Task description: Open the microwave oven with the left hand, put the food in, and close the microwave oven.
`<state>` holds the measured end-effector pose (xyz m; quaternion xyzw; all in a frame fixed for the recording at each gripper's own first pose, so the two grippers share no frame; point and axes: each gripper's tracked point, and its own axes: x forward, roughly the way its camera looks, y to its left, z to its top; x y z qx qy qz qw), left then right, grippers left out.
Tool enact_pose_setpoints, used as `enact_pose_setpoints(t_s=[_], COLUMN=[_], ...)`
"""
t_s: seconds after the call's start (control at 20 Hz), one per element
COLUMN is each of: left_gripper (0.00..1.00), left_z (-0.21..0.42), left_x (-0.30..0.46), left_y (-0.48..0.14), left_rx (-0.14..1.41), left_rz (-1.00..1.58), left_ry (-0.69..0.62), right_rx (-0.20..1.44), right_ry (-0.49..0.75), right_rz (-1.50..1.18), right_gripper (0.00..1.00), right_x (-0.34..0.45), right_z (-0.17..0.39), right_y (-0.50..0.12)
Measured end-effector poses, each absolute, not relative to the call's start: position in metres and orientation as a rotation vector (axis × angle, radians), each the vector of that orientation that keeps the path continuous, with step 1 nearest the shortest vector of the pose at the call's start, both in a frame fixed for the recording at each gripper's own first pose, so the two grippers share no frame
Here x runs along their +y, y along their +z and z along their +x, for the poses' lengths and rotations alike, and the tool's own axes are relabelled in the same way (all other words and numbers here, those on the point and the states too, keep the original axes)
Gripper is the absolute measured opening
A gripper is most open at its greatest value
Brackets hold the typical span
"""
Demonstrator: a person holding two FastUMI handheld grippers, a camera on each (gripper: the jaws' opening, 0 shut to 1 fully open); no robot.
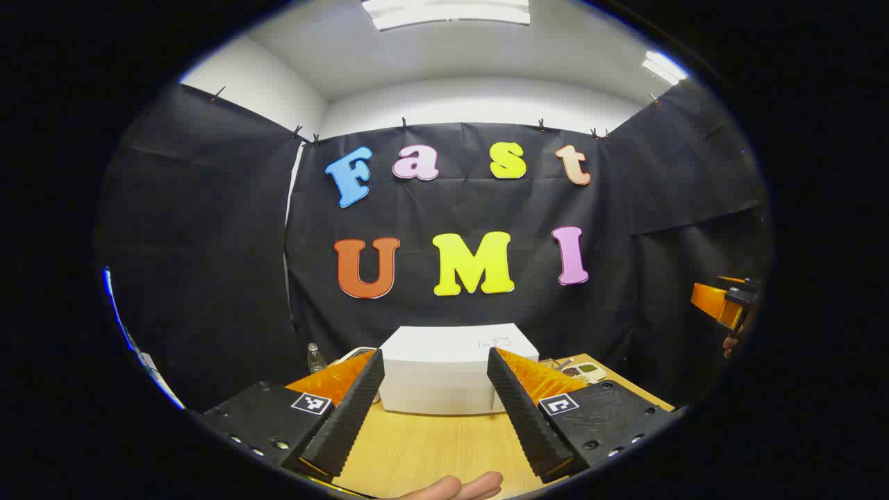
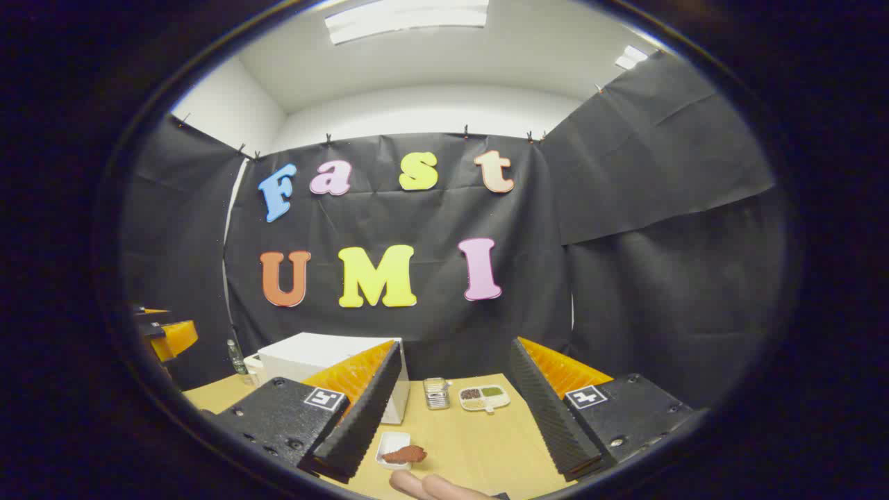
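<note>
In the left gripper view my left gripper [image 1: 436,406] hangs above the table [image 1: 430,448] with its fingers [image 1: 347,417] spread wide and nothing between them; a bit of a hand [image 1: 462,488] shows at the bottom edge, just under the gap; past the fingertips, framed between them, stands the microwave [image 1: 451,371], a white box with its door closed, sitting on the table against the back wall; a small bottle [image 1: 315,357] stands to its left, near the wall; a divided dish [image 1: 582,371] lies to its right, partly hidden behind my right finger; at the far right edge I see the other gripper [image 1: 726,305], held up well above the table.

In the right gripper view my right gripper [image 2: 451,410] also has its fingers [image 2: 364,417] spread apart and grips nothing; fingertips of a hand [image 2: 430,486] show at the bottom edge; just beyond them, near my left finger, the food [image 2: 405,455] lies on a small white plate [image 2: 390,442] on the table; farther back stand a small metal tin [image 2: 436,393] and the divided dish [image 2: 484,397], side by side; the microwave [image 2: 312,357] sits to the left, well apart from the plate, partly hidden behind my left finger; the bottle [image 2: 236,357] stands beyond it; the left gripper [image 2: 167,337] shows at the far left edge.
</note>
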<state>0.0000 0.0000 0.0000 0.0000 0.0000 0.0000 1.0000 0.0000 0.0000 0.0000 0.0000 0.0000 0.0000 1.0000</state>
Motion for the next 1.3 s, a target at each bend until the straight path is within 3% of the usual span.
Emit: enact_pose_setpoints(t_s=[0.1, 0.15, 0.25, 0.3, 0.4, 0.45, 0.5, 0.55, 0.85, 0.9, 1.3], left_gripper=[0.92, 0.93, 0.93, 0.93, 0.93, 0.93, 0.93, 0.93, 0.93, 0.93, 0.93], left_z=[0.001, 0.001, 0.004, 0.002, 0.004, 0.005, 0.004, 0.004, 0.008, 0.01, 0.066], left_x=[0.009, 0.011, 0.012, 0.013, 0.013, 0.013, 0.011, 0.011, 0.013, 0.012, -0.009], left_y=[-0.002, -0.002, -0.001, -0.001, -0.003, -0.004, -0.004, -0.004, -0.002, -0.003, -0.034], left_rx=[0.003, 0.003, 0.001, -0.002, 0.0, 0.002, 0.005, 0.001, -0.01, -0.008, 0.04], left_rz=[0.001, -0.002, -0.013, -0.016, -0.015, -0.018, -0.02, -0.021, -0.015, -0.016, -0.034], left_ry=[0.015, 0.02, 0.018, 0.017, 0.015, 0.012, 0.005, 0.004, 0.007, 0.007, -0.031], right_rx=[0.002, 0.002, 0.004, 0.002, 0.003, 0.005, 0.007, 0.004, -0.042, -0.045, -0.067], right_ry=[-0.005, -0.004, 0.003, 0.002, 0.003, 0.006, 0.01, 0.01, -0.009, -0.008, -0.012], right_rz=[-0.013, -0.01, -0.005, -0.008, -0.012, -0.014, -0.017, -0.019, -0.04, -0.042, -0.048], right_gripper=[1.0, 0.9, 0.9, 1.0, 1.0, 0.9, 0.9, 1.0, 1.0, 0.9, 0.9], right_x=[-0.002, -0.003, -0.002, -0.003, -0.004, -0.003, -0.002, -0.002, -0.009, -0.009, -0.019], right_z=[0.001, 0.001, 0.001, 0.001, 0.001, 0.0, 0.0, 0.0, -0.004, -0.005, -0.006], right_y=[0.0, 0.0, 0.001, 0.002, 0.0, -0.001, -0.001, 0.0, 0.013, 0.013, 0.012])
